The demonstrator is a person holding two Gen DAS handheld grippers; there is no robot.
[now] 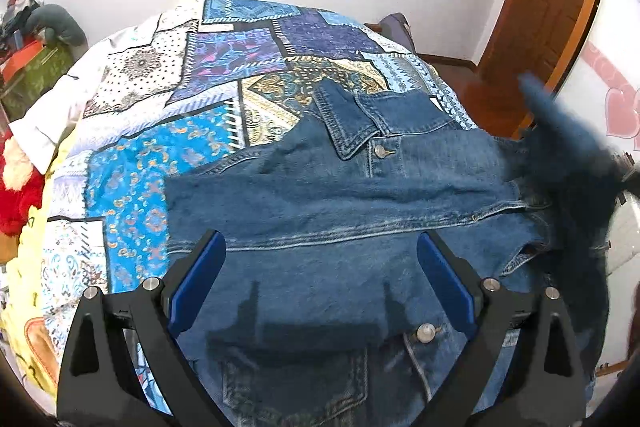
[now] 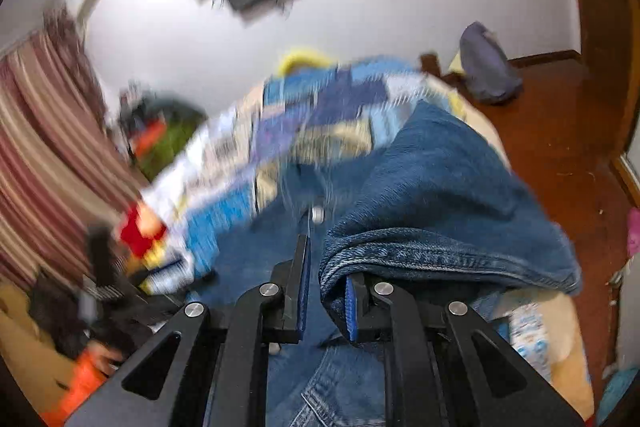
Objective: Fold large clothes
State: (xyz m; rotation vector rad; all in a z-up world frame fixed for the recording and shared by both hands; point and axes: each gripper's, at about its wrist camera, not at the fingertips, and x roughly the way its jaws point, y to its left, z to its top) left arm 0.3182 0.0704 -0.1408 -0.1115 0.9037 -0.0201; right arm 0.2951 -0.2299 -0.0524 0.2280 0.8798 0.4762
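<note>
**Denim sleeve lifted at the bed's right edge**

Denim jacket (image 1: 360,195) lies across the near part of the bed (image 1: 208,75), on its patchwork cover, collar toward the far end and its long axis running from left to right. The right gripper (image 2: 328,291) has its jaws pressed together on a bunched cuff or hem of the jacket, the cloth draped over the right-hand finger and trailing toward the bed's right edge. The left gripper (image 1: 320,267) hangs above the jacket's body with its blue pads (image 1: 200,279) spread wide, nothing between them.

The fold likely turns on carrying the pinched end leftward across the body, so the right hand leads and the left is free to pin the cloth.

The left wrist view shows the collar, buttons and flat body clearly, with the raised cloth only a dark blur at right. The right wrist view, heavily smeared, shows the pinch itself.
</note>
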